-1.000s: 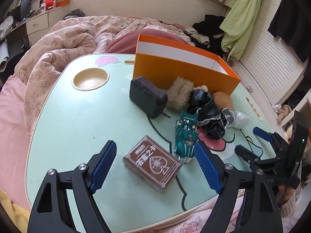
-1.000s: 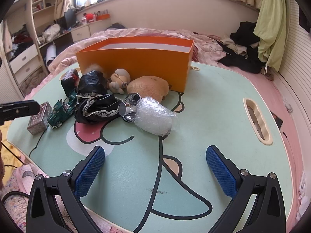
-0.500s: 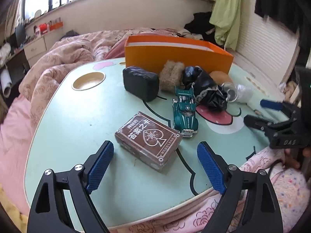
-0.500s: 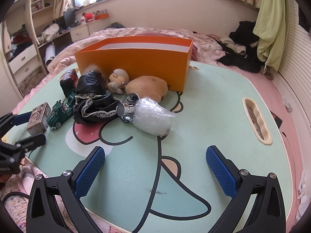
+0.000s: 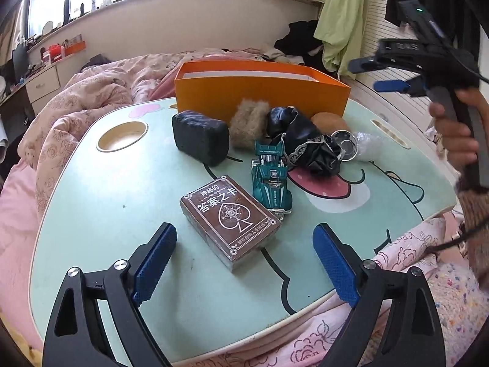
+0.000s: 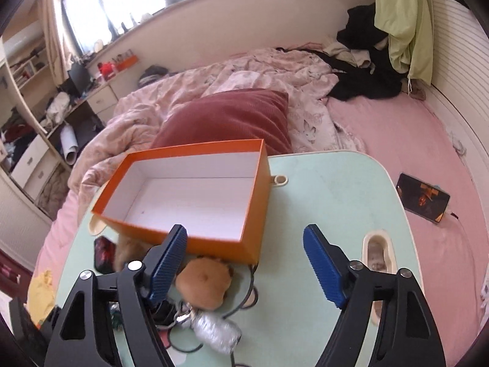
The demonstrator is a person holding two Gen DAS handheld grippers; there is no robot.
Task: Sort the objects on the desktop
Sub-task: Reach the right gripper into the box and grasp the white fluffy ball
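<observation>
A brown card box (image 5: pixel 229 220) lies on the mint-green table (image 5: pixel 107 198), just ahead of my left gripper (image 5: pixel 243 230), which is open and not touching it. Beside the box stands a green toy car (image 5: pixel 270 180). Behind them are a black pouch (image 5: pixel 200 140), a furry tan lump (image 5: pixel 247 122), a black lacy cloth (image 5: pixel 305 140) and a brown plush (image 5: pixel 328 120). The orange box (image 5: pixel 262 94) stands at the back, empty inside (image 6: pixel 195 148). My right gripper (image 6: pixel 244 232) hangs in the air over its near corner, jaws closing, nothing between them.
A hand (image 5: pixel 455 134) holds the right gripper (image 5: pixel 376 73) above the table's right side. A metal cup (image 5: pixel 345 150) and a bubble-wrapped item (image 6: pixel 217 333) lie near the plush (image 6: pixel 204 284). The table has a round cup hole (image 5: pixel 122 136). A phone (image 6: pixel 423 197) rests on the pink bed.
The right gripper has risen and moved forward from the table's front to above the orange box, its jaws narrower. The left gripper has rolled level and widened slightly around the card box.
</observation>
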